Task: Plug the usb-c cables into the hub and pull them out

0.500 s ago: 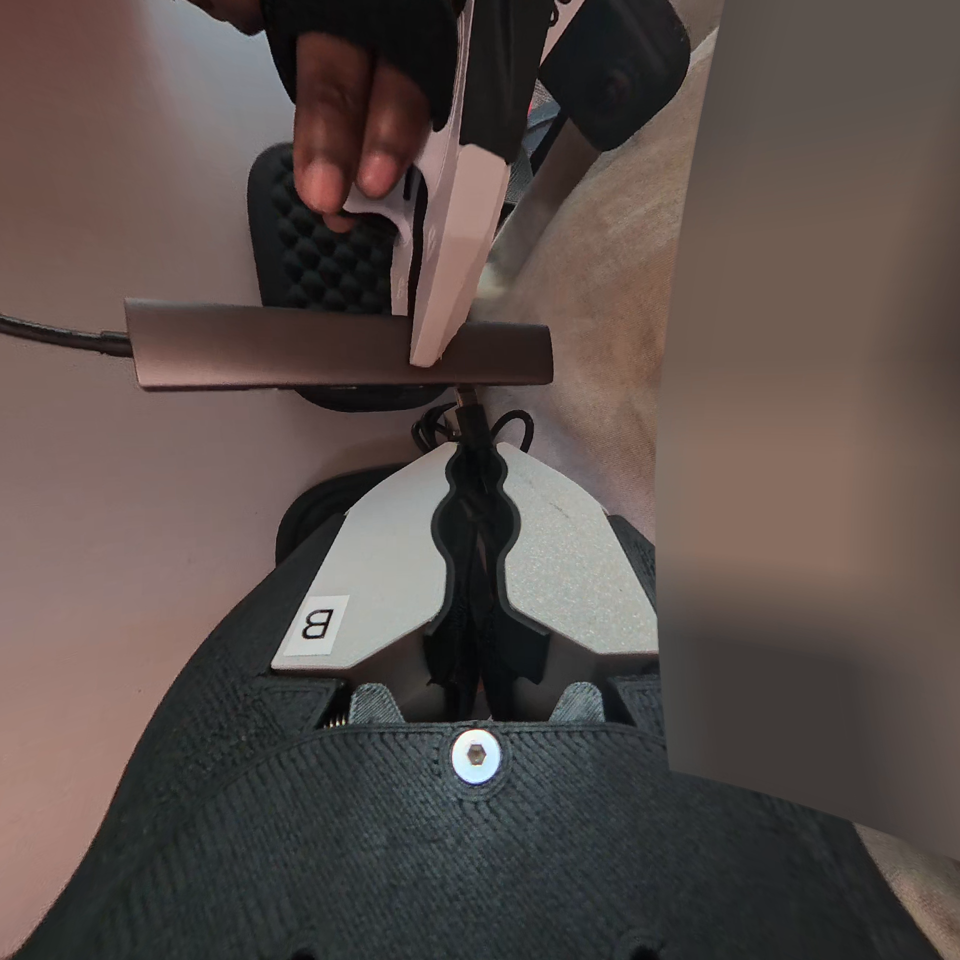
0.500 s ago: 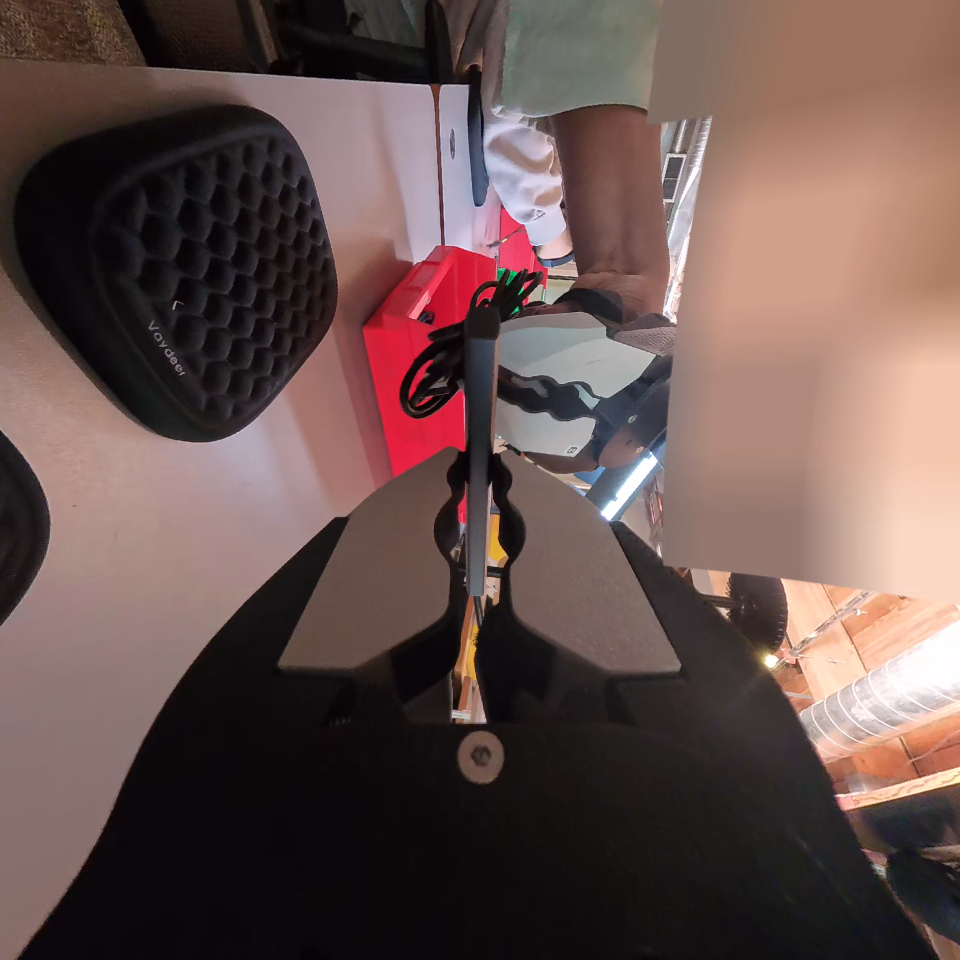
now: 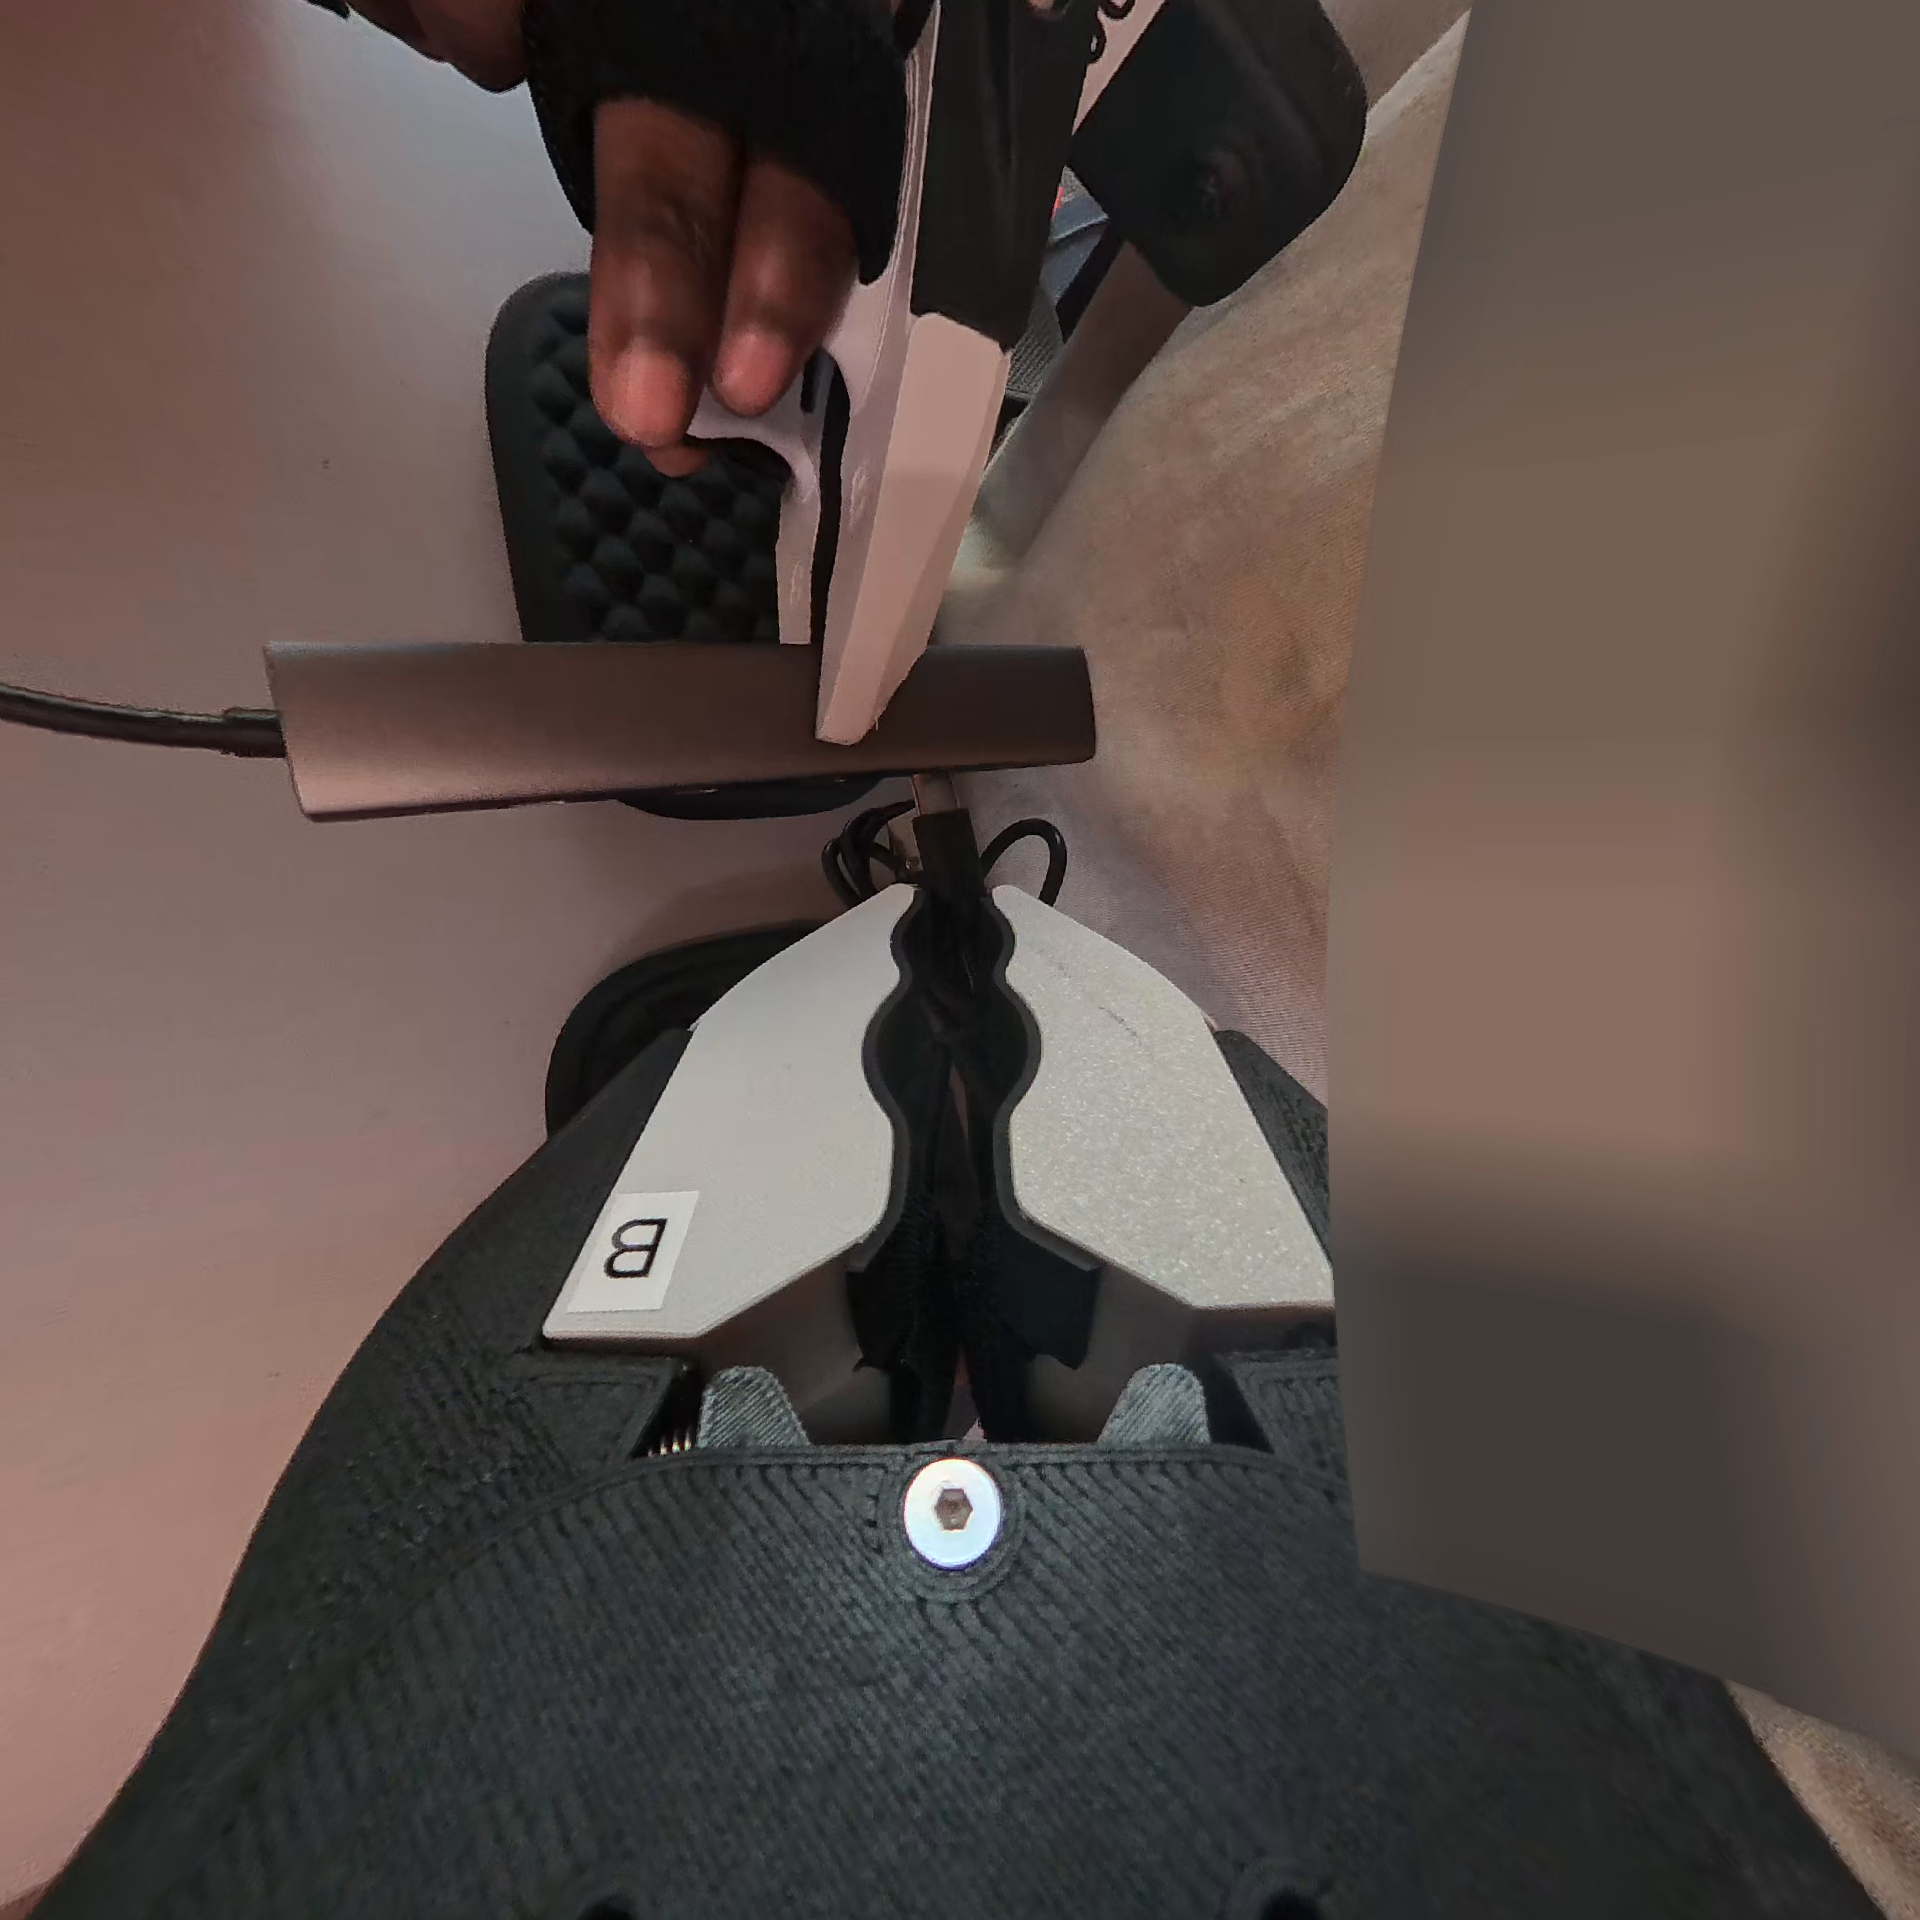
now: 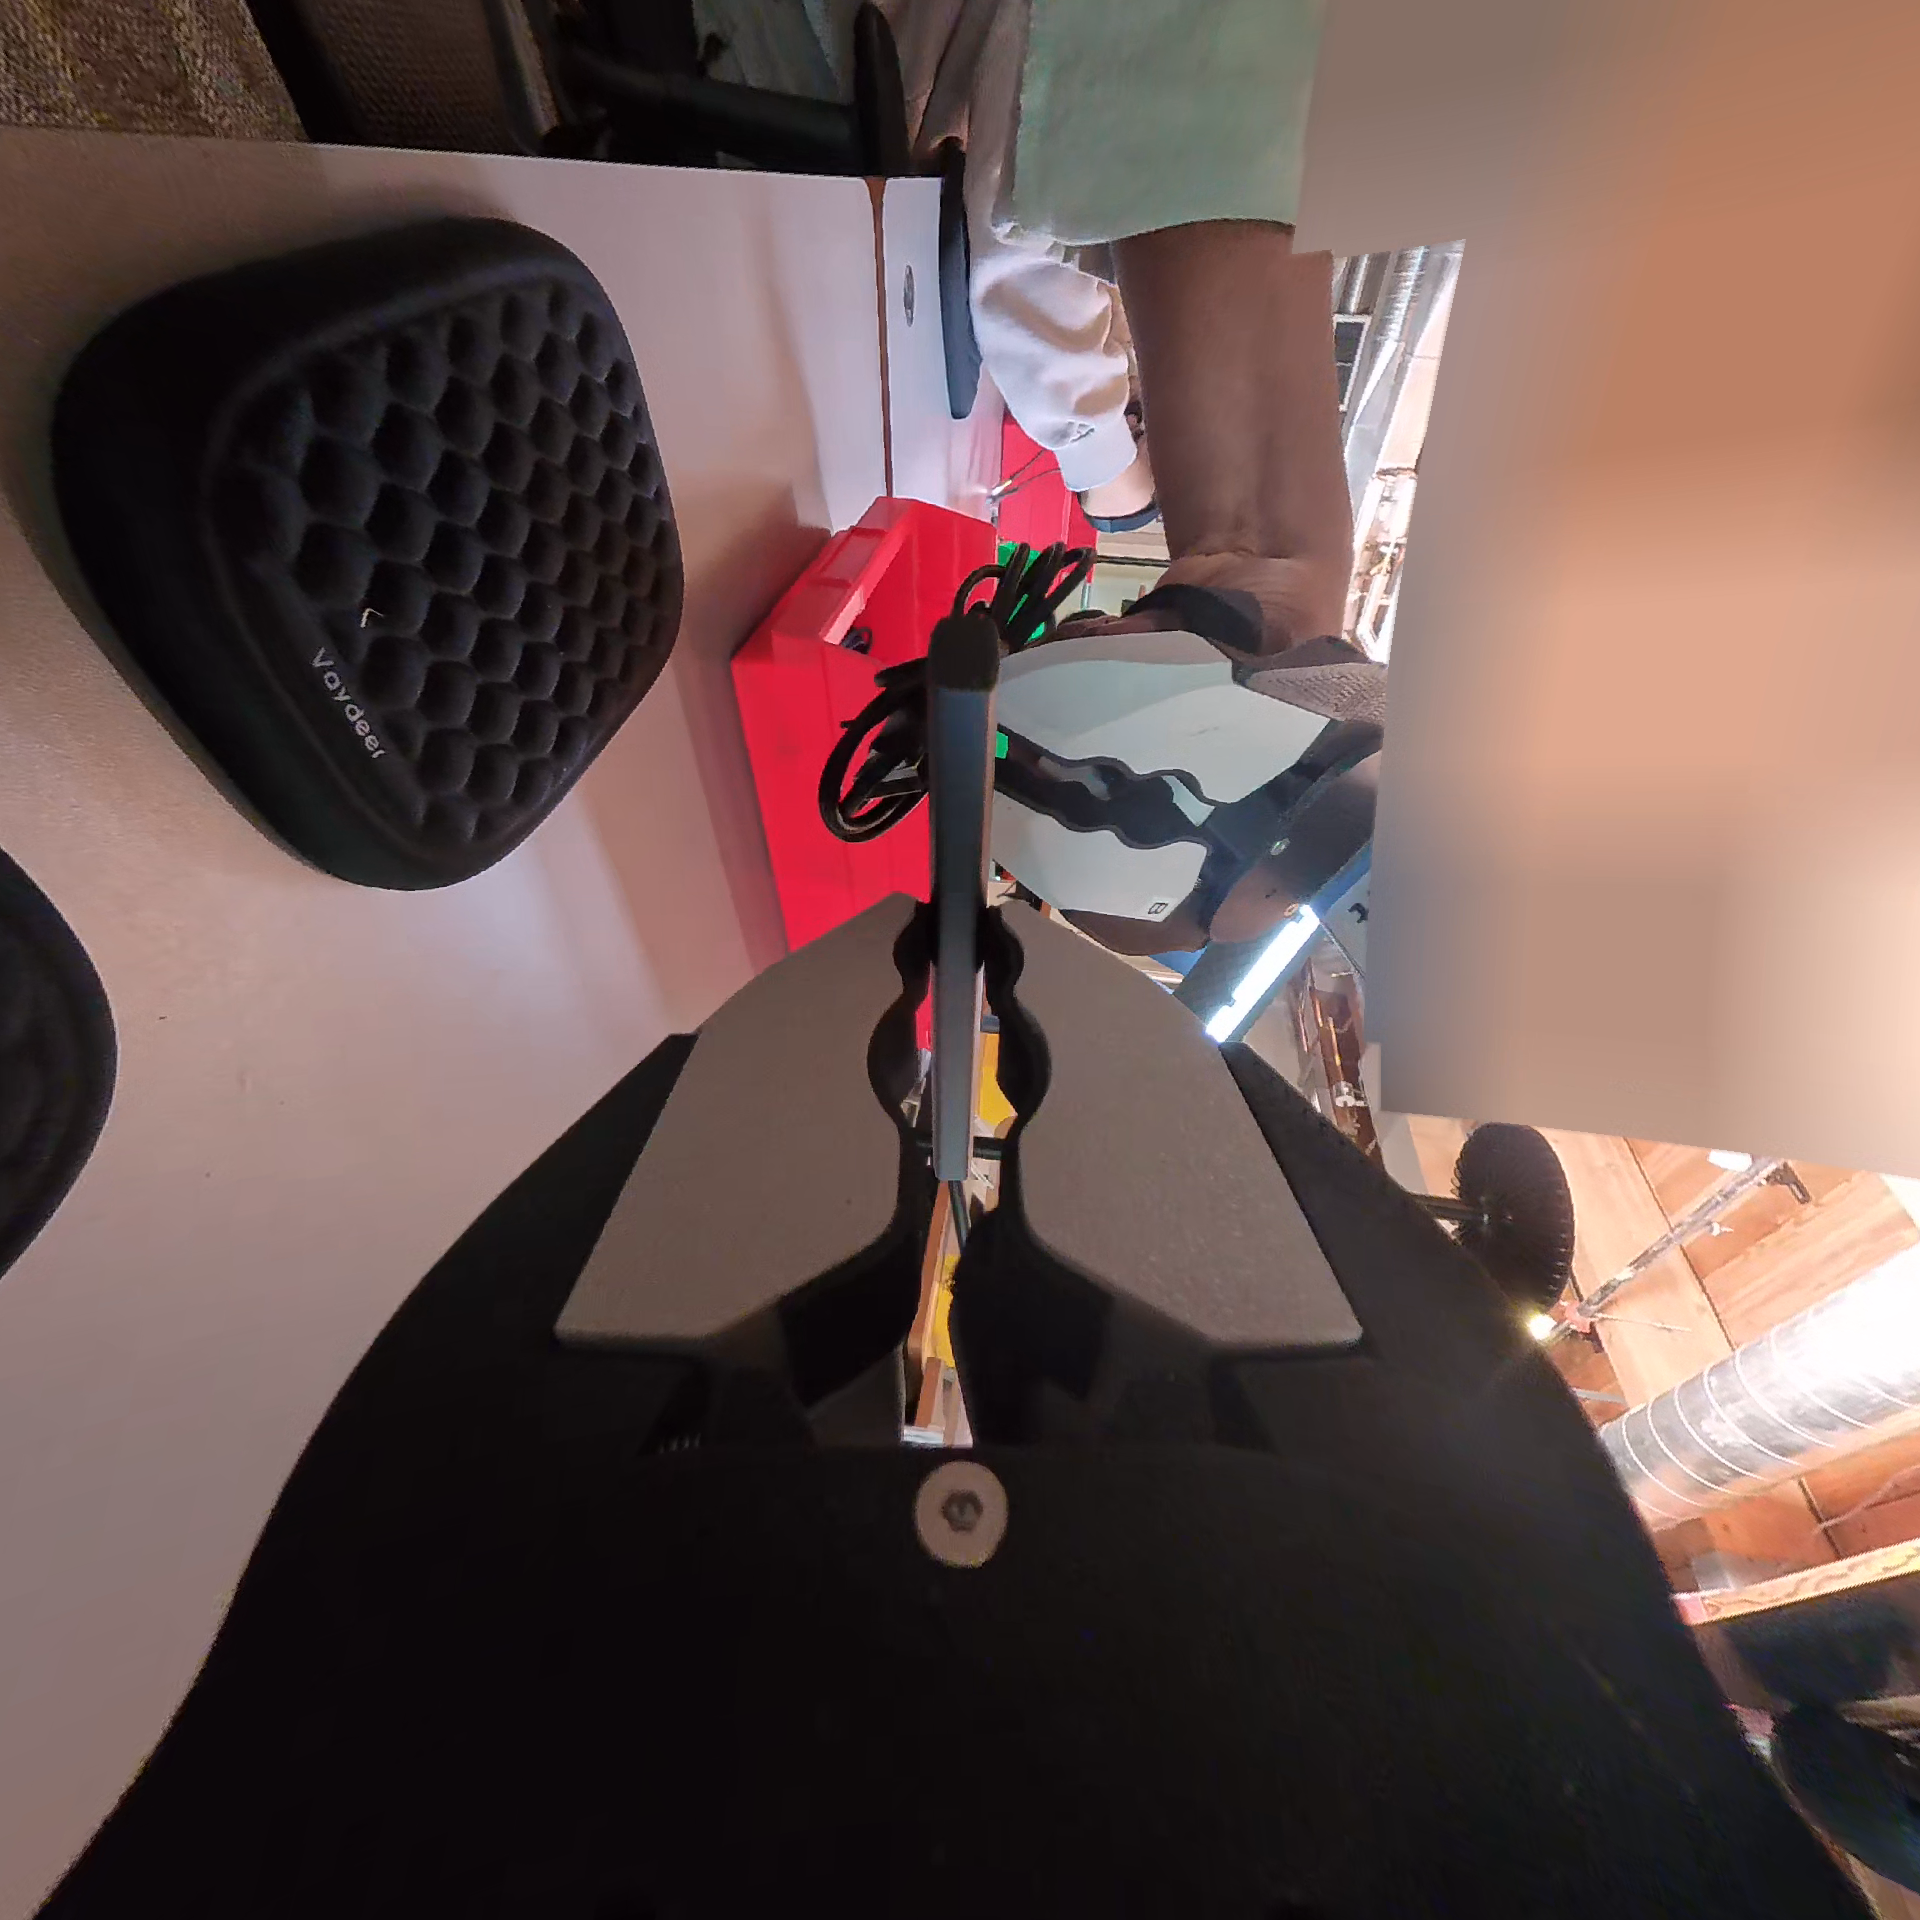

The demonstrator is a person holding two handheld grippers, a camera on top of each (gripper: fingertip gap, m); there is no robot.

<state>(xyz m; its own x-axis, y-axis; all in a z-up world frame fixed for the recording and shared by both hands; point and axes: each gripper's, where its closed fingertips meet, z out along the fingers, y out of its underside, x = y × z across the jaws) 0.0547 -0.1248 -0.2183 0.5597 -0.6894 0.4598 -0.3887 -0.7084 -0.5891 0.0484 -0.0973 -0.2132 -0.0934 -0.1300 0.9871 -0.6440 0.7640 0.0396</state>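
Above the pale desk (image 3: 260, 312), both claws meet at the grey hub (image 3: 623, 717). Writing first: a white sticker with 1 black letter (image 3: 632, 1249) sits on the left claw's finger, and a white brand word (image 4: 348, 704) runs along the rim of the black dimpled pad (image 4: 374, 551) lying on the desk; neither gets read out.

Now the hands. A gloved hand (image 3: 717, 260) with bare fingertips reaches down from the top of the left view, driving the right claw (image 3: 862, 717). From the right view, a bare forearm (image 4: 1236, 416) leads to the left claw beyond the hub.

Left claw (image 3: 951, 914): fingers drawn in narrow, pinching the black cable (image 3: 945, 847) just behind its plug. The metal tip touches the hub's near edge towards its right end, part of it still showing.

Right claw (image 4: 958, 925): closed tight on the hub (image 4: 958, 831), which stands edge-on between its fingers, held in the air off the desk. A loose coil of black cable (image 4: 873, 769) hangs beside it, with a red box (image 4: 831, 727) behind.
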